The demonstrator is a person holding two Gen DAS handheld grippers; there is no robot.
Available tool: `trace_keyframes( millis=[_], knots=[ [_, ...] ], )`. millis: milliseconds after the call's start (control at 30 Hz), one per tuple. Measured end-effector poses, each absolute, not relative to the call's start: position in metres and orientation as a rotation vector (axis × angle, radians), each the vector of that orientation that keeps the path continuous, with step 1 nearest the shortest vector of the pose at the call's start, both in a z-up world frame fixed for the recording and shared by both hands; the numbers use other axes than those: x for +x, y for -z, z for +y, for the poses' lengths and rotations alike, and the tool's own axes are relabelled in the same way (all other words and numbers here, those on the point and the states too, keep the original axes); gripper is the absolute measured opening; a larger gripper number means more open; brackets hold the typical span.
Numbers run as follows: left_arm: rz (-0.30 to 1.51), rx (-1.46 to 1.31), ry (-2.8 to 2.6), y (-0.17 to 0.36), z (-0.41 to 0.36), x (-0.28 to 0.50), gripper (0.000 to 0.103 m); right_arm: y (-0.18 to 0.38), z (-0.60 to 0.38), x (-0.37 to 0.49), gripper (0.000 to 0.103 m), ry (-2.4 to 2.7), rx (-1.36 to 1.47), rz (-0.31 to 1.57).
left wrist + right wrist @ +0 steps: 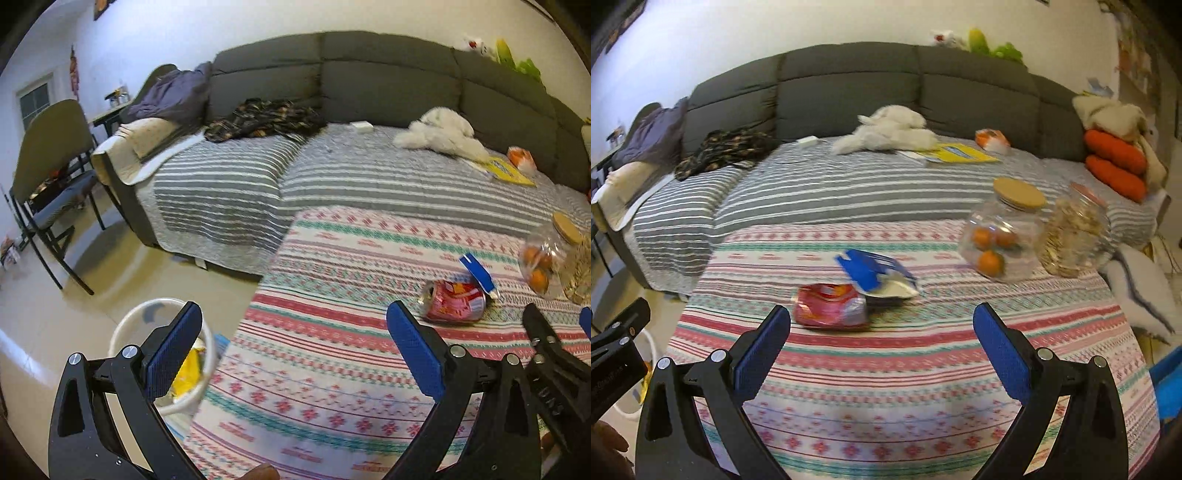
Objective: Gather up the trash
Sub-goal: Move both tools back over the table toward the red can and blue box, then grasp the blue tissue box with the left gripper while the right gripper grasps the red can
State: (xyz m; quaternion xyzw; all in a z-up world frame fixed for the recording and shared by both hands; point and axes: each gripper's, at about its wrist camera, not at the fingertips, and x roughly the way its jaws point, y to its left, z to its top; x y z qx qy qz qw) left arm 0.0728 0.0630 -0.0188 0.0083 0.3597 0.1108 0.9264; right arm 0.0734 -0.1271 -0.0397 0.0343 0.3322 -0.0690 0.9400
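Nearest in each wrist view are the blue-padded fingers of the tools. The left tool (293, 325) is spread wide and holds nothing, and the right tool (881, 326) is likewise wide apart and empty. Both hover above the near edge of the bench (886, 406), which is covered by a patterned red, pink and green cloth.

Just below the left tool, on the floor beside the bench, stands a white bin (127, 325) with a yellow wrapper (188, 376) already lying in it.

A little farther out, near the middle of the bench, lies a red snack wrapper (829, 304), crumpled and flat. Touching it on its far right side is a blue and white packet (873, 275), torn open, with one edge overlapping the red one.

Both look like thin foil or plastic film: very light, soft and probably slippery, likely to slide on the cloth if pushed. A sensible hold would be a pinch across a raised crease or a lifted edge, closing fully, since there is no stiffness to resist the pads.

Beyond them, toward the right, stand a glass jar (1001, 240) with a cork lid holding oranges and a second jar (1071, 236) of pale snacks; these seem fragile and no part of the trash. Farthest back is the grey sofa (849, 85) with its striped cover.
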Motion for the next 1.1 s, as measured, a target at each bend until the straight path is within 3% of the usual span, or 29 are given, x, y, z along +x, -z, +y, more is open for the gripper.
trace_keyframes(
  millis=[333,600,967,1033,1100],
  knots=[
    [0.908,0.098,-0.03,0.07,-0.006,0.121,0.096,0.066,-0.214,0.085,0.096,0.224,0.236,0.8],
    [0.969,0.332,0.214,0.089,-0.068,0.155,0.096,0.06,-0.288,0.088,0.096,0.266,0.436,0.818],
    [1.307,-0.059,0.312,0.107,-0.1,0.284,0.096,0.072,-0.342,0.091,0.096,0.308,0.614,0.847],
    [1.368,-0.127,0.284,0.122,-0.1,0.293,0.083,0.076,-0.345,0.093,0.096,0.314,0.617,0.861],
    [1.421,-0.168,0.33,0.135,-0.104,0.294,0.052,0.08,-0.344,0.095,0.096,0.317,0.606,0.871]
  ],
)
